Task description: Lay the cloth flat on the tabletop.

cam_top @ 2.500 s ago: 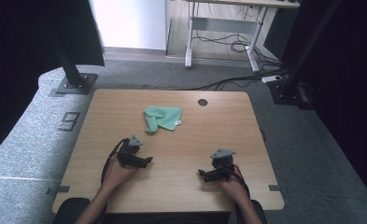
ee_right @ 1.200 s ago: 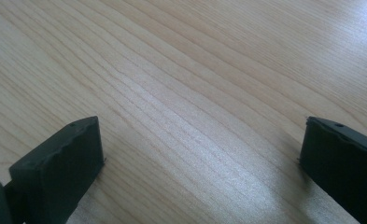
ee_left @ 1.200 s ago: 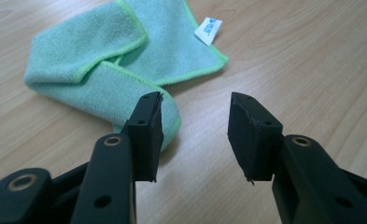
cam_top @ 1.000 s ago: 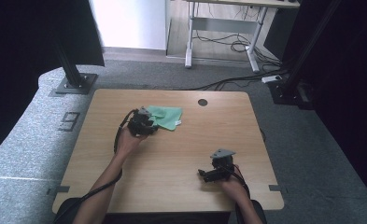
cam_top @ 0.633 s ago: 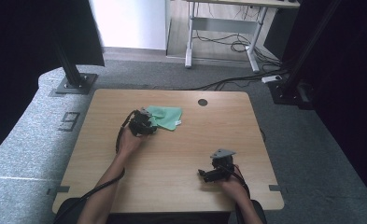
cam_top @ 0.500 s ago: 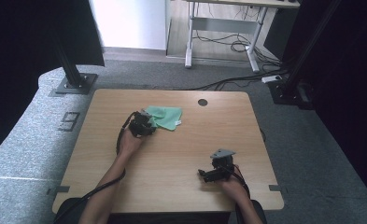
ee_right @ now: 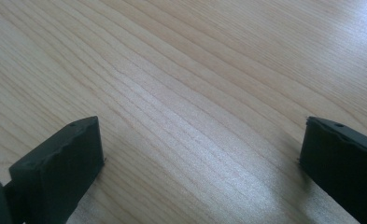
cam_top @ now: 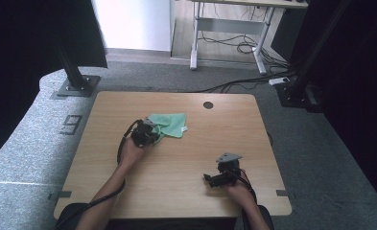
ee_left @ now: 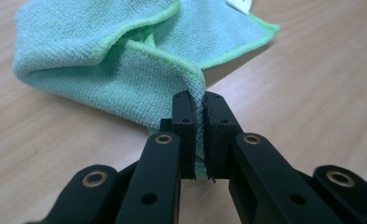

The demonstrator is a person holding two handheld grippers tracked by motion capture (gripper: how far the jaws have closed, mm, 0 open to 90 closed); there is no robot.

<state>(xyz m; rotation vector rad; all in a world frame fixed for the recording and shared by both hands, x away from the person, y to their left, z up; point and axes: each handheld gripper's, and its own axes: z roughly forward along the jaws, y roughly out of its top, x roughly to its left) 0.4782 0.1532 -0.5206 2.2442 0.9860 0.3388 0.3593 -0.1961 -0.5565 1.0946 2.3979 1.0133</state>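
Green cloth (cam_top: 169, 124), rumpled, long axis along counter's (cam_top: 224, 120) far edge; left tool (ee_left: 199, 122), newly arrived and closing, pinches its near-left corner; right tool (ee_right: 195, 154) released, unmoved

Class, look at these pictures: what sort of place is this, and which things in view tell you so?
Probably a lab or office room set up for recording: a plain wooden table on grey carpet, black frame posts beside it, and a desk frame with loose cables behind.

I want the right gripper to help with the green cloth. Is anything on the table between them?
Nothing visible: bare wooden table lies between the right gripper and the green cloth, whose near edge the left gripper pinches.
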